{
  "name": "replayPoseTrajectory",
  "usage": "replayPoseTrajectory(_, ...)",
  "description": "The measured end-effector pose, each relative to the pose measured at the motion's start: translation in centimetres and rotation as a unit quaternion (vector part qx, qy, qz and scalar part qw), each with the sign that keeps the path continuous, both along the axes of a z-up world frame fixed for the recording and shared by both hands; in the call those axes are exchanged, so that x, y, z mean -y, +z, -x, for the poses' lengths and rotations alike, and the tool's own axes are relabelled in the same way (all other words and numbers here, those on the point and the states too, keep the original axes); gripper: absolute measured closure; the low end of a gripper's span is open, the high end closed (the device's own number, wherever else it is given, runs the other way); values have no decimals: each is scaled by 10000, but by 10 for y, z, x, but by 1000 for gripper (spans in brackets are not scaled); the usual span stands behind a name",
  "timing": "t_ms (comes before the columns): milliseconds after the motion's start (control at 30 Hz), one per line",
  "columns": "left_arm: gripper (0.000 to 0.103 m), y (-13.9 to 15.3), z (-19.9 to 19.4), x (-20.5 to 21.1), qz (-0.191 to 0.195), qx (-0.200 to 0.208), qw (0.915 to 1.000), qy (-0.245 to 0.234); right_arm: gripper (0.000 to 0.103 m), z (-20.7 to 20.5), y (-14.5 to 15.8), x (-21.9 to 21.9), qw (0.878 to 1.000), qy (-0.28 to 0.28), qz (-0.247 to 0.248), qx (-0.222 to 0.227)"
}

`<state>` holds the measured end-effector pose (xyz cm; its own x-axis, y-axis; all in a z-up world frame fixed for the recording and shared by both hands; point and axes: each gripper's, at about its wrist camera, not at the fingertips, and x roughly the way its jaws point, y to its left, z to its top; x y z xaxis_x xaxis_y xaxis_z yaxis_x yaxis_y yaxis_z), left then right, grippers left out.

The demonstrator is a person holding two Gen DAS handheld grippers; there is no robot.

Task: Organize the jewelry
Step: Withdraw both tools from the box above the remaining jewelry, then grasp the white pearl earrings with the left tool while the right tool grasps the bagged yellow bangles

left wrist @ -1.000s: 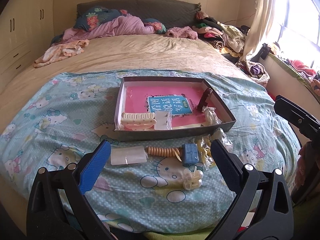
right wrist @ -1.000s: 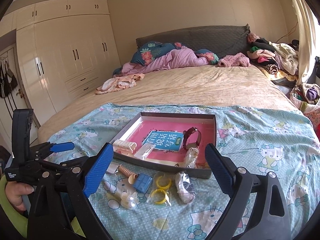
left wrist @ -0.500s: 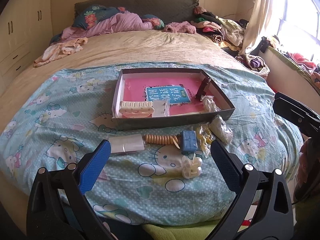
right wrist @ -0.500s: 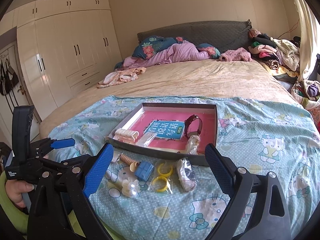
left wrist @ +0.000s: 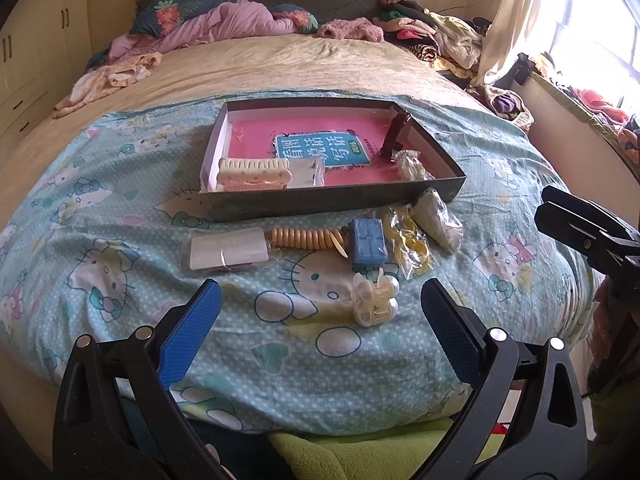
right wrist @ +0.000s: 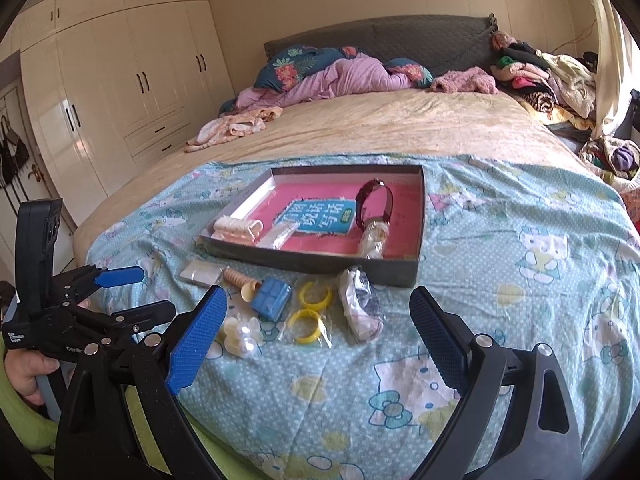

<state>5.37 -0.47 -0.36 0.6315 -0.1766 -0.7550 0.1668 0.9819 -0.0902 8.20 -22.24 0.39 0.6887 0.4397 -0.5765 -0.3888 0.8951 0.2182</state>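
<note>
On the bed's blue sheet (left wrist: 120, 208), a dark box (left wrist: 340, 196) is seen w/ a watch (right wrist: 374, 202) inside. Loose jewelry — blue case (left wrist: 366, 245), yellow bangles (right wrist: 307, 318), pearl clip (left wrist: 374, 300) — lies just in front. Left gripper (left wrist: 320, 332) & right gripper (right wrist: 318, 338) are held spread wide, empty.

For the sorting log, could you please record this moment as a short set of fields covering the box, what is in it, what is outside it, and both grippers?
surface: bed with cartoon-print sheet
box: open, on the sheet
inside box: cream hair clip, watch, two small clear bags
outside, in front of box: flat white packet, beaded coil, blue case, yellow rings in a bag, grey pouch, pearl claw clip
left gripper: open, empty
right gripper: open, empty
</note>
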Motion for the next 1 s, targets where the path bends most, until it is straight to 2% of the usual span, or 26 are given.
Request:
replayPoseTrajectory(467,11,-37,-4,17,286,-506,9975,-397,12,-8,-41,5,9984,46,54,-566)
replayPoseTrajectory(633,24,-49,-9,25,393,-695,9953,-544,21,-13,-52,7,9970,98,5,-768)
replayPoseTrajectory(733,34,-55,-13,29,432,-772,9942,-605,31,-16,-60,3,9950,257,-79,-957)
replayPoseTrajectory(800,35,-58,-17,30,446,-807,9939,-598,40,-17,-63,1,9940,343,-110,-1037)
replayPoseTrajectory(1000,50,-63,-29,34,522,-867,9928,-644,47,-24,-68,-4,9916,474,-211,-1181)
